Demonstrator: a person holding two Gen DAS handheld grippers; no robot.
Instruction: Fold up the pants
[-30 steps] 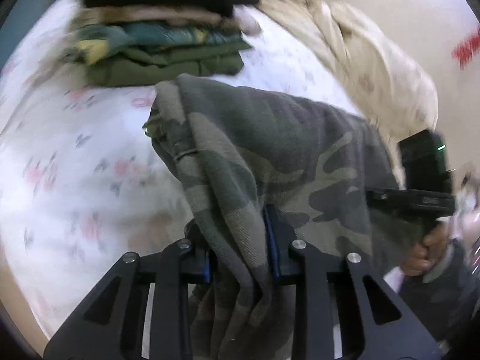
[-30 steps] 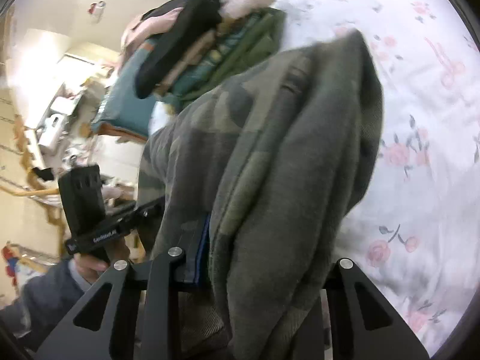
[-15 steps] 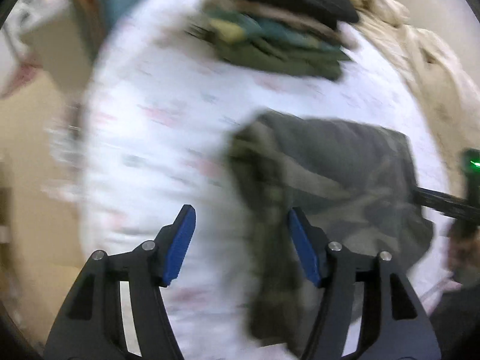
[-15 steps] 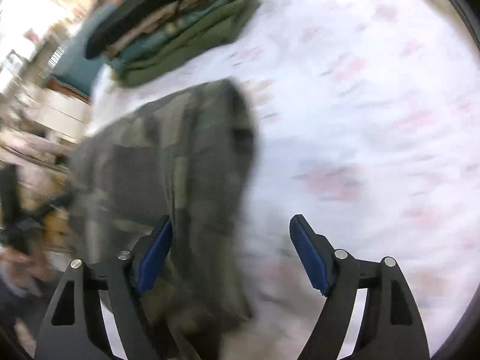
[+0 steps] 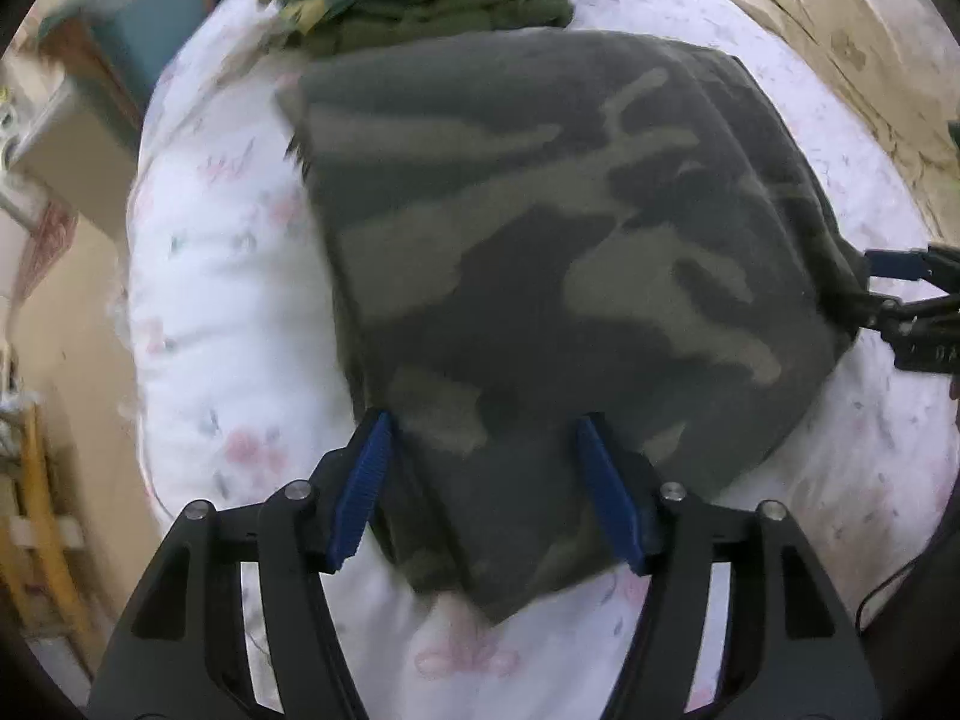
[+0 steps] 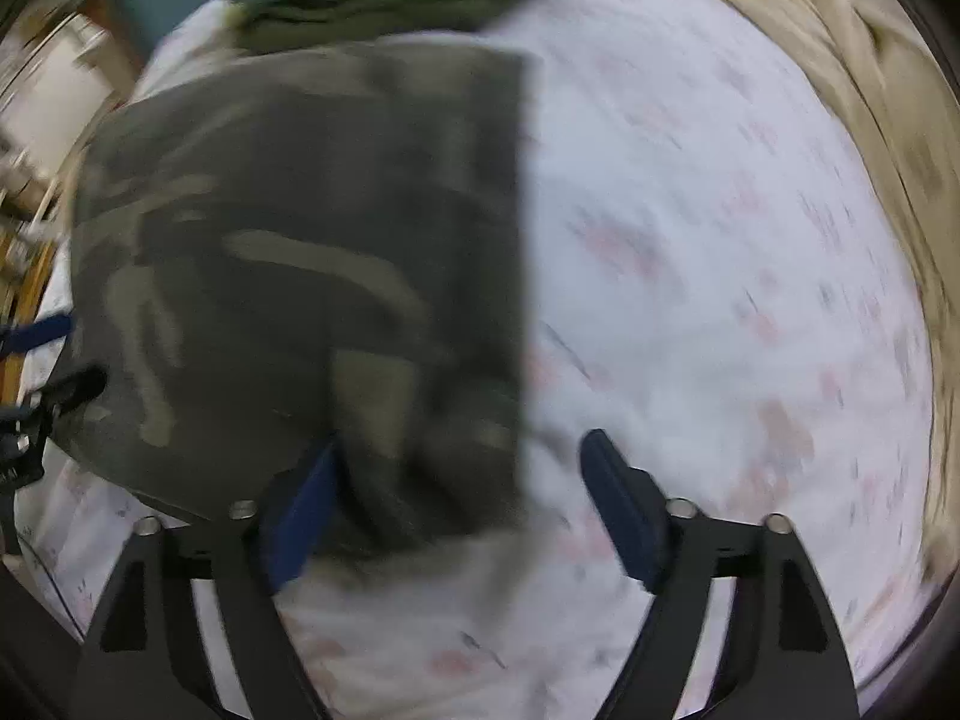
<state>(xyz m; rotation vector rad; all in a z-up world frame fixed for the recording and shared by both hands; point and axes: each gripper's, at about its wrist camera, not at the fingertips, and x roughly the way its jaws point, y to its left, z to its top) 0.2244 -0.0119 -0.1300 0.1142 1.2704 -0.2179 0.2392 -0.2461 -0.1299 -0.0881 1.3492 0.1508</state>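
Although both views are blurred, one pair of camouflage pants (image 5: 540,252) lies on the floral bedsheet (image 5: 228,312) as a compact folded rectangle, so the folding looks nearly done. Going left to right: the left gripper (image 5: 486,480) straddles its near edge, fingers spread; the right gripper (image 6: 462,498) is likewise spread. One stack of folded clothes (image 5: 432,6) sits behind.

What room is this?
Probably a bedroom: a bed with a white flowery sheet, a crumpled beige blanket, and a stack of folded clothes behind the folded camouflage pants.
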